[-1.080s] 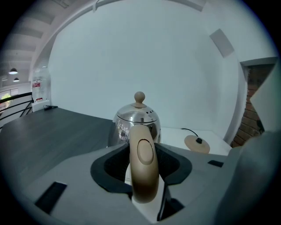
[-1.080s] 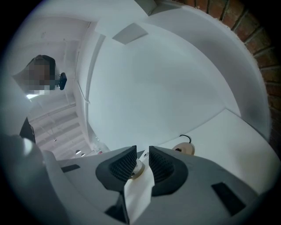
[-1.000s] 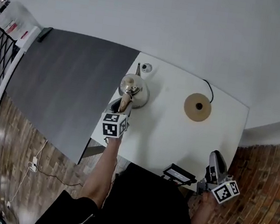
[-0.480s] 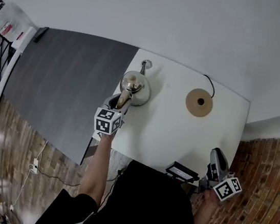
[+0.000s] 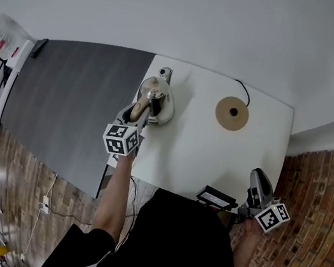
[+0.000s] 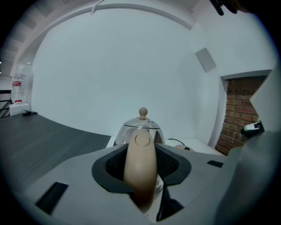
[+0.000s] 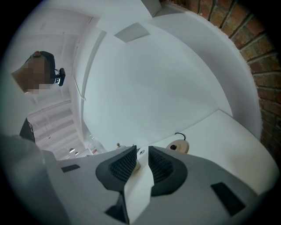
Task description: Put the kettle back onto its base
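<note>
A shiny steel kettle [image 5: 158,96] with a beige handle [image 5: 137,111] is at the left end of the white table [image 5: 195,152]. My left gripper [image 5: 134,114] is shut on that handle; its jaws have just been closing on it. In the left gripper view the handle [image 6: 139,167] fills the gap between the pads, with the kettle body [image 6: 141,126] behind. The round tan base [image 5: 232,113] with its black cord lies apart, to the right of the kettle. My right gripper [image 5: 259,186] hangs off the table's near right corner, jaws nearly together with nothing between them.
A small round metal piece [image 5: 164,72] lies just behind the kettle. A black flat device [image 5: 216,198] sits at the table's near edge. A dark grey surface [image 5: 67,97] borders the table's left side. Brick floor surrounds the rest. White wall stands behind.
My left gripper has risen a little with the kettle's handle in it, and the kettle has come up with it. The right gripper has stayed where it was.
</note>
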